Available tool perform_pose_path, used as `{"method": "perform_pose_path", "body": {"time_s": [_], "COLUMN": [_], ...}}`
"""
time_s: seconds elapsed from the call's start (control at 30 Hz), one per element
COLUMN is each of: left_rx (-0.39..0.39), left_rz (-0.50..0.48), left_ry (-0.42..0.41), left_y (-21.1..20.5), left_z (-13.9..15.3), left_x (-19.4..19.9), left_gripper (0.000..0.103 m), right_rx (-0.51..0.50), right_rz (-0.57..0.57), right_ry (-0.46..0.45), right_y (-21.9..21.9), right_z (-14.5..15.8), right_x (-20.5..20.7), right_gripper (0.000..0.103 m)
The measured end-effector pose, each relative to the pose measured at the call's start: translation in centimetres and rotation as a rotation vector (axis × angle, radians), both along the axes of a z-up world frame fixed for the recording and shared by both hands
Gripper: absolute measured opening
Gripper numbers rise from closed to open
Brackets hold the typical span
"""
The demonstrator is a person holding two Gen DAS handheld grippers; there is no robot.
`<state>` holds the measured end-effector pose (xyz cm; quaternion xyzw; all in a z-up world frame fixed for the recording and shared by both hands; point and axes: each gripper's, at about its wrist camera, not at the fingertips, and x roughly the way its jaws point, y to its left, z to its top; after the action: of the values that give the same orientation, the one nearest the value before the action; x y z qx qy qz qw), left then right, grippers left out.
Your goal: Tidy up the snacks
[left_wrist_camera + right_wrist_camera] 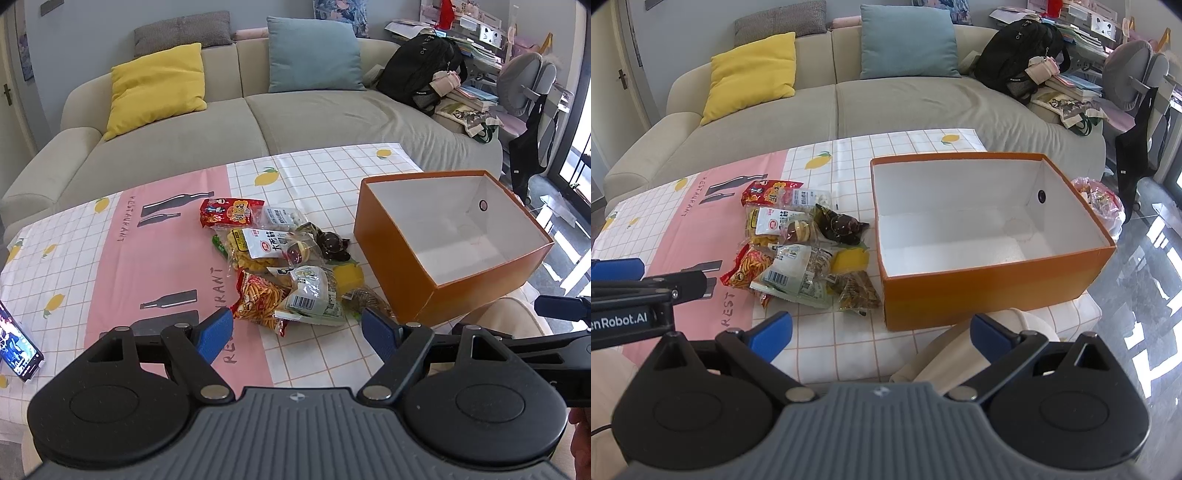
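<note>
A pile of snack packets (280,258) (801,251) lies in the middle of the table, with a red packet (231,213) at its far end and a white barcoded packet (312,295) (792,275) nearest me. An orange box (448,266) (990,288) with a bare white inside stands right of the pile. My left gripper (298,334) hovers open just in front of the pile, nothing between its blue pads. My right gripper (881,334) is open too, low before the box's front wall. The left gripper's arm (635,295) shows at the left of the right wrist view.
A pink and white lemon-print tablecloth (147,266) covers the table. A phone (16,347) leans at the table's left edge. Behind the table runs a beige sofa (258,118) with cushions and a black backpack (421,70). A cream stool (960,350) sits under my right gripper.
</note>
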<state>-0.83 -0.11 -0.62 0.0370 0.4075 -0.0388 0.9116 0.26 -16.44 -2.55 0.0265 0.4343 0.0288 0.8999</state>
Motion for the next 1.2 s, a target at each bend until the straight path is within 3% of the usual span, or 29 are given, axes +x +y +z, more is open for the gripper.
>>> {"method": "perform_pose_path", "body": {"time_s": [0.27, 0.47, 0.6, 0.73, 0.9, 1.07, 1.2], "left_rx": [-0.042, -0.059, -0.11, -0.164, -0.138, -0.199, -0.174], "left_rz": [0.008, -0.024, -0.005, 0.037, 0.027, -0.004, 0.08], "left_ry": [-0.019, -0.009, 0.048, 0.074, 0.009, 0.022, 0.01], "left_y": [0.9, 1.8, 2.8, 4.5, 5.6, 7.4, 8.2], "left_z": [0.4, -0.3, -1.3, -2.1, -2.5, -3.4, -4.0], "left_x": [0.3, 1.0, 2.0, 2.9, 3.9, 5.8, 6.8], "left_gripper": [0.091, 0.081, 0.066, 0.066, 0.082, 0.086, 0.086], "right_rx": [0.034, 0.019, 0.022, 0.032, 0.029, 0.027, 0.008], "right_rz": [0.037, 0.067, 0.085, 0.111, 0.158, 0.212, 0.202], "right_ry": [-0.015, -0.052, -0.055, -0.069, -0.125, -0.138, -0.138], "right_y": [0.0, 0.4, 0.9, 1.7, 3.4, 6.0, 7.5], "right_z": [0.0, -0.5, -1.3, -1.6, -1.3, -2.2, -3.8], "right_x": [0.3, 0.8, 1.3, 2.0, 2.9, 4.8, 6.8], "right_gripper": [0.1, 0.1, 0.086, 0.076, 0.076, 0.076, 0.076]}}
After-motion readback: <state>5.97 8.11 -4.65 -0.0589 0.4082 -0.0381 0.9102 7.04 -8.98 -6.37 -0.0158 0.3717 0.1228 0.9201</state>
